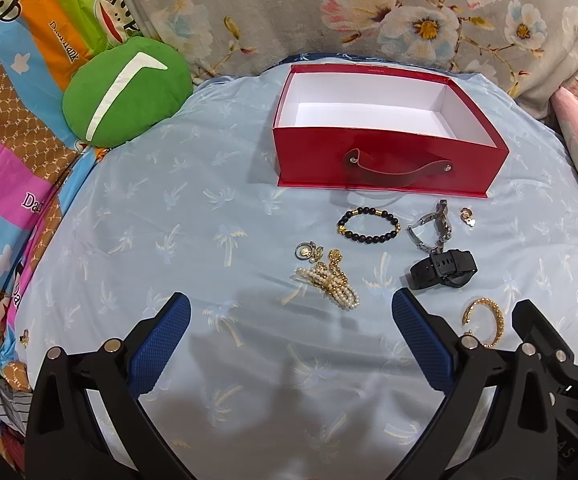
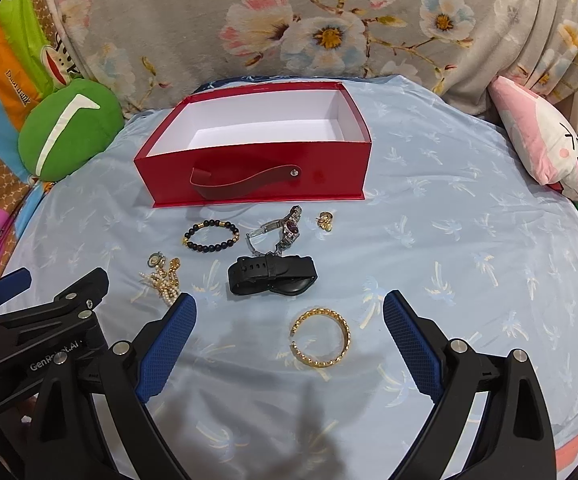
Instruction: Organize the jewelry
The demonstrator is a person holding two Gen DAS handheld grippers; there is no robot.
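1. Pale blue palm-print bedsheet (image 1: 137, 208) covers the working surface, with a grey floral blanket (image 2: 217, 8) bunched behind it, a round green plush cushion (image 1: 125, 92) at the far left and a pink-and-white plush pillow (image 2: 545, 148) at the far right.
2. Ahead of both claws sits an open red cardboard box with a white interior and a dark red strap handle (image 1: 385, 164); nothing lies inside it.
3. Left gripper (image 1: 291, 332) has its blue textured fingers spread wide apart, holding nothing, above the bare sheet.
4. Just beyond its fingertips lies a cluster of pearl-and-gold jewelry (image 1: 329, 276), with a small silver ring-shaped piece (image 1: 304, 250) touching the cluster's far side.
5. Farther ahead, between the cluster and the box, rests a black-and-gold beaded bracelet (image 1: 367, 224).
6. Right gripper (image 2: 289, 334) is likewise wide open and empty.
7. Between its fingertips lies a gold open cuff bangle (image 2: 321, 338), touching neither finger.
8. Just beyond that is a black rubber-strap watch (image 2: 271, 274), then a silver metal-link watch (image 2: 279, 230) near the box.
9. To the right of the silver watch sits a small gold earring piece (image 2: 324, 220).
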